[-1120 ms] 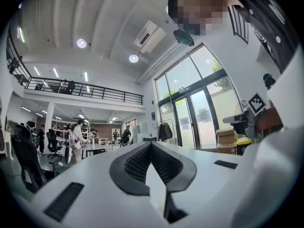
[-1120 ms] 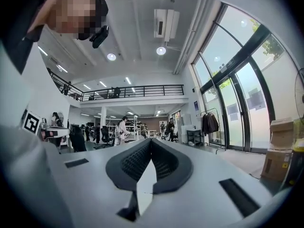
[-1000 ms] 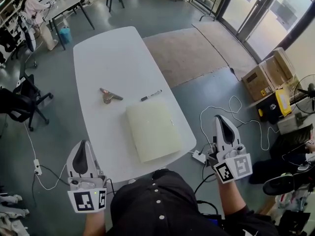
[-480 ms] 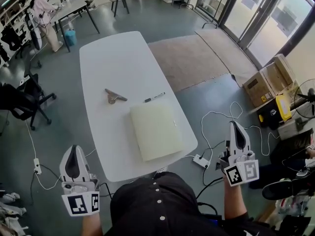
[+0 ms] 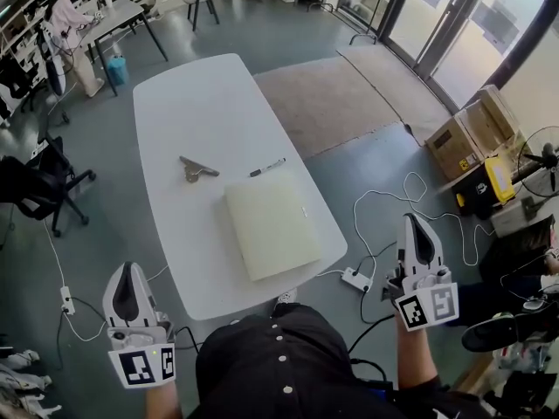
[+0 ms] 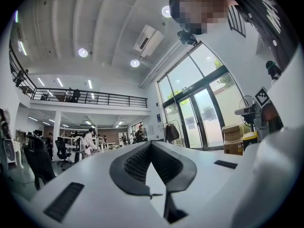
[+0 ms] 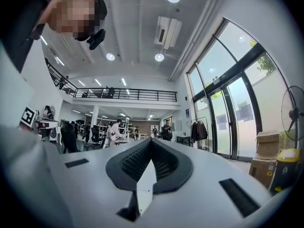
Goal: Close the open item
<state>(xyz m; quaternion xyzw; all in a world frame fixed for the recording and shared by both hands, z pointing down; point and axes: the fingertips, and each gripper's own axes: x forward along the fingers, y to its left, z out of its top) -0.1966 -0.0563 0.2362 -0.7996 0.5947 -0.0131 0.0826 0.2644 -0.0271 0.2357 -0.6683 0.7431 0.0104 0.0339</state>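
Cream folder (image 5: pixel 271 225) lay flat with its cover down on the near end of the white table (image 5: pixel 192 103), a black pen (image 5: pixel 267 168) just off its 12 o'clock edge and a metal tool (image 5: pixel 197 168) at its 10 o'clock. Left gripper (image 5: pixel 129 271) hung off the table at the folder's 8 o'clock and right gripper (image 5: pixel 416 221) at its 4 o'clock, both with jaws pressed together on nothing. Only print showing was the square codes on the gripper cubes (image 5: pixel 141 365); labels on the cardboard carton (image 5: pixel 467 133) at 2 o'clock were too small to read.
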